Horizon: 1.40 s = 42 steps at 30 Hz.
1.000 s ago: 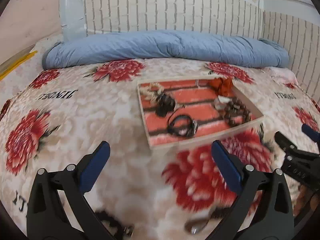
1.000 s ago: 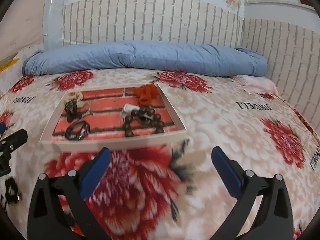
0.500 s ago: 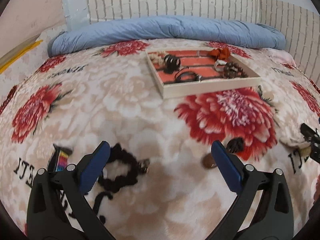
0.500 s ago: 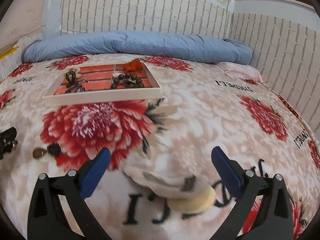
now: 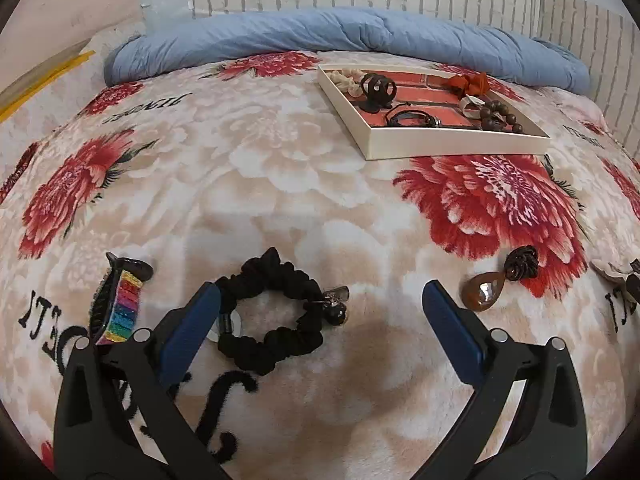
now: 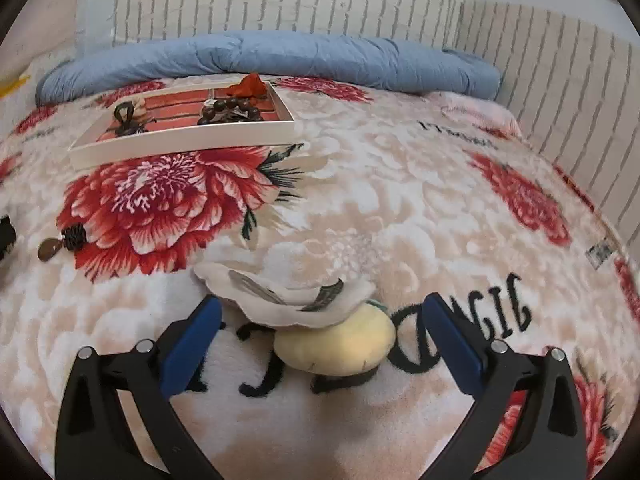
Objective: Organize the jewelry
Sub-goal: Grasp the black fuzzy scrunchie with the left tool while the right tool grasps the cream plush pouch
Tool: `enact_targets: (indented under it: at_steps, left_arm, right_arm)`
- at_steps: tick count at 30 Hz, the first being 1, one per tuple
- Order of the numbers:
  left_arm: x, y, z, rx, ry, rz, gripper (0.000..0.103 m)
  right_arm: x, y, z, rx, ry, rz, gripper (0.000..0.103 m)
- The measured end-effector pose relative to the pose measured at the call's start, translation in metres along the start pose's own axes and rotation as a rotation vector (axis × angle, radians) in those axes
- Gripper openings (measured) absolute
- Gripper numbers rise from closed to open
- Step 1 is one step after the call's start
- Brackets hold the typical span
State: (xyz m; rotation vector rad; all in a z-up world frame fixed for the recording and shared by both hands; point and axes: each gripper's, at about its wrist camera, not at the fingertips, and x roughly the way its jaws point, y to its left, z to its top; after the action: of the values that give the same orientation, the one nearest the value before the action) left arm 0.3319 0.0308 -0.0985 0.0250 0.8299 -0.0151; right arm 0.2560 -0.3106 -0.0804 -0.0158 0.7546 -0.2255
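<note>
A black scrunchie (image 5: pixel 276 310) with a small charm lies on the floral blanket between the open fingers of my left gripper (image 5: pixel 320 304), toward its left finger. A rainbow hair clip (image 5: pixel 120 300) lies to its left and a brown teardrop pendant (image 5: pixel 486 290) to its right. In the right wrist view a cream fabric flower clip (image 6: pixel 296 300) with a pale yellow pad (image 6: pixel 340 344) lies between the open fingers of my right gripper (image 6: pixel 320 316). The white tray (image 5: pixel 452 148) (image 6: pixel 180 142) with a red brick-pattern floor holds several pieces farther back.
A rolled blue duvet (image 5: pixel 340 36) runs along the back of the bed against a white brick-pattern wall (image 6: pixel 560 80). The brown pendant (image 6: pixel 50 248) also shows at the left in the right wrist view. The blanket (image 5: pixel 260 160) between tray and grippers is bare.
Both grippers have pulled back from the tray and dropped low over the near blanket. The scrunchie now sits between the left fingers, the cream flower clip between the right fingers.
</note>
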Motion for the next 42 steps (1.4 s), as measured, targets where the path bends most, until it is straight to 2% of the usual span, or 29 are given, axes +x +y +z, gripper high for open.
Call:
enact_targets:
  at_steps: [5,11,17,19,22,25,28,35,36,37,42]
  left_arm:
    - [0.008,0.000,-0.002,0.004,0.033,-0.006,0.098]
    - [0.008,-0.003,-0.002,0.021,0.035,0.001,0.098]
    - [0.007,-0.003,-0.002,0.025,0.037,0.008,0.098]
    - [0.007,0.002,-0.002,0.019,0.044,0.007,0.098]
    - [0.008,0.010,-0.003,0.017,0.057,0.019,0.098]
    - [0.010,0.019,-0.003,-0.005,0.069,0.000,0.096]
    - [0.015,0.028,-0.003,-0.043,0.093,-0.046,0.088]
    - [0.017,0.026,-0.004,-0.022,0.097,-0.022,0.073]
    - [0.017,0.027,-0.004,-0.022,0.093,-0.023,0.067]
    - [0.016,0.027,-0.003,-0.021,0.091,-0.024,0.058]
    - [0.015,0.032,-0.003,-0.033,0.088,-0.027,0.042]
  right_arm:
    - [0.009,-0.005,-0.004,0.031,0.033,0.044,0.098]
    - [0.023,-0.013,-0.005,0.078,0.083,0.078,0.097]
    - [0.031,-0.013,-0.003,0.085,0.110,0.102,0.083]
    - [0.032,-0.009,-0.003,0.067,0.115,0.107,0.076]
    - [0.032,-0.008,-0.003,0.064,0.113,0.105,0.074]
    - [0.033,-0.006,-0.003,0.066,0.111,0.107,0.072]
    - [0.033,-0.007,-0.003,0.066,0.110,0.105,0.069]
    - [0.032,-0.008,-0.003,0.068,0.108,0.108,0.065]
    - [0.032,-0.008,-0.003,0.069,0.107,0.109,0.060]
    - [0.032,-0.008,-0.003,0.072,0.107,0.110,0.059]
    - [0.032,-0.010,-0.003,0.074,0.105,0.112,0.058]
